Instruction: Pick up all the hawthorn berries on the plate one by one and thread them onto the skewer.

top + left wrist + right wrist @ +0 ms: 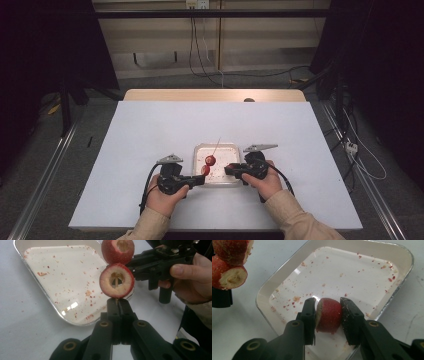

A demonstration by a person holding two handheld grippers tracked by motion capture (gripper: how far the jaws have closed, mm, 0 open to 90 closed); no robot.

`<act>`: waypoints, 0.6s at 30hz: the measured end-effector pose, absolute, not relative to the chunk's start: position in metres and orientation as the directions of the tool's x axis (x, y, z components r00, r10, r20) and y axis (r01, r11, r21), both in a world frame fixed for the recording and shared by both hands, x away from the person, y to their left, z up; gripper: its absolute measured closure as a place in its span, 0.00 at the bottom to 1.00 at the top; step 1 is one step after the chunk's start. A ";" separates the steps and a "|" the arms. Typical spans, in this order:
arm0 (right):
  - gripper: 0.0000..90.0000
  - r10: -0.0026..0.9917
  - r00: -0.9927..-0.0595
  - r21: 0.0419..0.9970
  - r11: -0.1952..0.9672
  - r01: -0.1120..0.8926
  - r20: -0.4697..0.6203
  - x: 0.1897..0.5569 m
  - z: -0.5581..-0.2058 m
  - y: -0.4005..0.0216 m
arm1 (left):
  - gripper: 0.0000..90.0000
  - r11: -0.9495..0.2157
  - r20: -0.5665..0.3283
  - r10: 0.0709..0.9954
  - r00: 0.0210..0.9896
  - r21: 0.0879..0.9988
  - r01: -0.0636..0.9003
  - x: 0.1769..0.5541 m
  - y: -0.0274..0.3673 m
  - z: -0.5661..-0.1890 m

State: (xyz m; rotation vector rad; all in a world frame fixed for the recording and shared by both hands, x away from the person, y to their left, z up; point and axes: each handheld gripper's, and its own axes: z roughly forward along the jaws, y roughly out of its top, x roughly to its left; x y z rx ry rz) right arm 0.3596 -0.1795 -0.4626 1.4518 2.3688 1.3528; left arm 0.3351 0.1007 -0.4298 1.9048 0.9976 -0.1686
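High view: both hands sat at the near edge of the table, left gripper and right gripper facing each other over a shallow white tray; a thin skewer rose from the left side w/ two red fruits threaded on it. Left gripper view: jaws clamped hard together on the skewer's lower end, cored fruit just above the tips, 2nd one stacked over it — hollow centres, pale flesh, thin red skin. Tray floor littered w/ red crumbs, so I'd judge the flesh soft and crumbly; light pieces, prob. slippery where cut. Right gripper view: jaws clenched on a third fruit piece above the tray, pads on the skin side and the cut face. Best hold imo is across the skinned flanks w/ gentle squeeze — too much pinch would likely crush the hollow shell; skewer is stiff but thin, grip it low. No brands, labels or readable writing anywhere.
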 end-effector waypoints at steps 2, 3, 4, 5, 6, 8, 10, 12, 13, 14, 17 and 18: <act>0.78 0.739 -0.552 0.691 0.166 0.704 0.386 0.360 -0.463 -0.180 | 1.00 -0.220 -0.494 0.569 0.657 0.679 0.701 0.335 0.101 -0.430; 0.80 0.740 -0.549 0.695 0.155 0.702 0.390 0.360 -0.462 -0.181 | 1.00 -0.219 -0.497 0.568 0.656 0.677 0.703 0.335 0.101 -0.430; 0.80 0.737 -0.544 0.693 0.143 0.706 0.402 0.360 -0.461 -0.181 | 1.00 -0.220 -0.498 0.567 0.656 0.676 0.703 0.335 0.101 -0.430; 0.80 0.735 -0.539 0.693 0.133 0.709 0.411 0.360 -0.460 -0.181 | 1.00 -0.220 -0.498 0.567 0.657 0.677 0.703 0.335 0.101 -0.430; 0.81 0.735 -0.533 0.694 0.119 0.710 0.420 0.360 -0.458 -0.182 | 1.00 -0.220 -0.498 0.567 0.657 0.677 0.703 0.335 0.101 -0.430; 0.81 0.739 -0.513 0.702 0.078 0.708 0.436 0.361 -0.453 -0.185 | 1.00 -0.224 -0.498 0.563 0.660 0.677 0.701 0.335 0.100 -0.430; 0.81 0.742 -0.493 0.711 0.030 0.702 0.455 0.363 -0.446 -0.188 | 1.00 -0.228 -0.503 0.557 0.661 0.673 0.704 0.335 0.100 -0.430; 0.81 0.749 -0.470 0.727 -0.023 0.686 0.468 0.366 -0.435 -0.191 | 1.00 -0.229 -0.506 0.556 0.659 0.669 0.707 0.333 0.098 -0.430; 0.81 0.753 -0.455 0.734 -0.055 0.677 0.476 0.367 -0.429 -0.193 | 1.00 -0.234 -0.507 0.552 0.663 0.669 0.706 0.333 0.098 -0.429; 0.81 0.760 -0.445 0.745 -0.077 0.662 0.474 0.369 -0.423 -0.194 | 1.00 -0.241 -0.508 0.543 0.669 0.669 0.703 0.332 0.096 -0.429; 0.81 0.762 -0.419 0.759 -0.142 0.636 0.494 0.374 -0.408 -0.199 | 1.00 -0.274 -0.513 0.520 0.683 0.657 0.702 0.328 0.090 -0.429; 0.81 0.762 -0.414 0.762 -0.157 0.628 0.498 0.375 -0.404 -0.200 | 1.00 -0.286 -0.512 0.511 0.691 0.657 0.698 0.327 0.086 -0.430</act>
